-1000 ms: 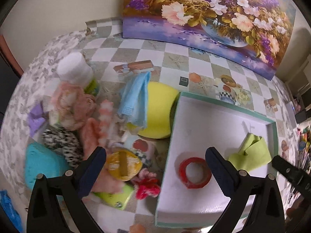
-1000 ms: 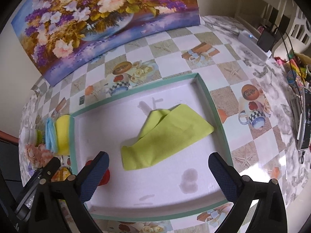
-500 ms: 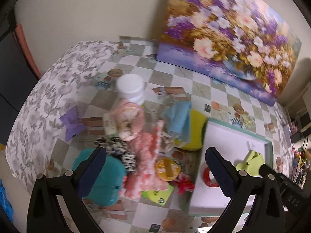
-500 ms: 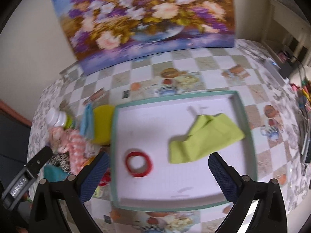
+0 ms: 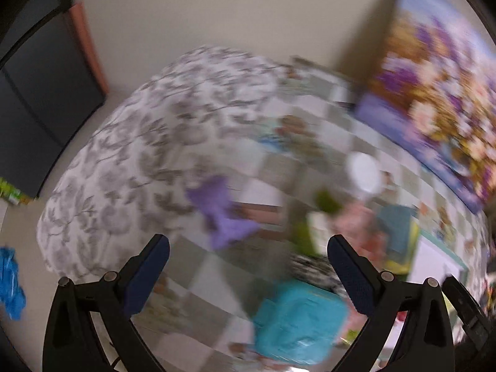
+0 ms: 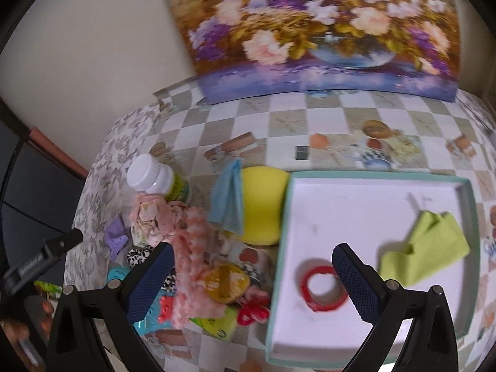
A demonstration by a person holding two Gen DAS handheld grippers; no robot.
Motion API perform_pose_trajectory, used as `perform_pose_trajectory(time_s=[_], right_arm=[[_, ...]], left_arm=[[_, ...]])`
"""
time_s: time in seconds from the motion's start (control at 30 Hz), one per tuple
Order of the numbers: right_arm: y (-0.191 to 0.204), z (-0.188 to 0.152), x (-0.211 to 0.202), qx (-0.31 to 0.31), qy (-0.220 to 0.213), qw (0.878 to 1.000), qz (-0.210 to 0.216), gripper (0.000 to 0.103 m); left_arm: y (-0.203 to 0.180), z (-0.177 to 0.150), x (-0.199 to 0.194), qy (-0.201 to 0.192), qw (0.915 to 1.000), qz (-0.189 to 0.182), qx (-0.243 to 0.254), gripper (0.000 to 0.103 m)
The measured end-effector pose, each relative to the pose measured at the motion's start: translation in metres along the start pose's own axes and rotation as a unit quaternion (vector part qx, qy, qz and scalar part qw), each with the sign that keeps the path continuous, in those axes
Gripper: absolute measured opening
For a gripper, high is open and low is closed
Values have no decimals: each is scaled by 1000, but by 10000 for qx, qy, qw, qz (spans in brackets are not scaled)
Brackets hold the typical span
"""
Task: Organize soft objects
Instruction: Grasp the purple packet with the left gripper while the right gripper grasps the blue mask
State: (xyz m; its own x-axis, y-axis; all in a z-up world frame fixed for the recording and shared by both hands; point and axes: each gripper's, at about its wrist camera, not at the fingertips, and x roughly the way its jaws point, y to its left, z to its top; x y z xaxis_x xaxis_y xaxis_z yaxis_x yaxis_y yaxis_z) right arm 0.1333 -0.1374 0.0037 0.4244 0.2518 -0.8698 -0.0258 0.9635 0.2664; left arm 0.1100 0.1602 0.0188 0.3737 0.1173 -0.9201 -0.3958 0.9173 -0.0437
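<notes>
A white tray with a teal rim [image 6: 365, 177] holds a lime green cloth [image 6: 424, 248] and a red ring [image 6: 324, 288]. Left of it lies a pile: a yellow sponge [image 6: 263, 204], a light blue cloth [image 6: 228, 201], a pink fluffy piece [image 6: 192, 254], a purple cloth [image 6: 116, 237] and a teal cloth [image 5: 297, 322]. My right gripper [image 6: 251, 282] hangs open above the pile's right side and the tray's left edge. My left gripper [image 5: 248, 276] is open and empty over the table's left part, near the purple cloth [image 5: 223, 217]; that view is blurred.
A white-capped bottle [image 6: 155, 178] stands at the pile's back left. A flower painting [image 6: 325, 31] leans on the wall behind the table. A dark cabinet [image 5: 40, 99] stands left of the table, with a blue item [image 5: 11, 282] on the floor.
Both grippers have swung left. The left view now looks past the pile to the table's left end. The right view has moved from the tray's middle to its left edge.
</notes>
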Motion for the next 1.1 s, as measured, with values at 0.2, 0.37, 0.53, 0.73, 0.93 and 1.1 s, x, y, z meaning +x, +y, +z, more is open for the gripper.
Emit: perform_pose_trajectory(time_s=[0.2,0.37,0.53,0.73,0.93,1.1], right_arm=[[7,16,20,-82,49,9999,129,103],[15,28,46,-199,224,9995,124,103],[18,32,72,-196,407,9988,179,93],[17,29,93,-134,503,9983,266,75],[15,27,101,-155,502,9983,254,51],[13,27,100,-132,497,9983,277,40]], left_arm=[[32,18,53,637,9966,-190,-479,102],[32,26,90,980,9931,-133,-629,102],[29,35,108,1082,9924,-26,-578,101],[29,41,123,1151,9921,22,-491,98],[28,38,138,1309,9905,-12,-421,74],[29,35,147,1366,9898,47,-401,44]])
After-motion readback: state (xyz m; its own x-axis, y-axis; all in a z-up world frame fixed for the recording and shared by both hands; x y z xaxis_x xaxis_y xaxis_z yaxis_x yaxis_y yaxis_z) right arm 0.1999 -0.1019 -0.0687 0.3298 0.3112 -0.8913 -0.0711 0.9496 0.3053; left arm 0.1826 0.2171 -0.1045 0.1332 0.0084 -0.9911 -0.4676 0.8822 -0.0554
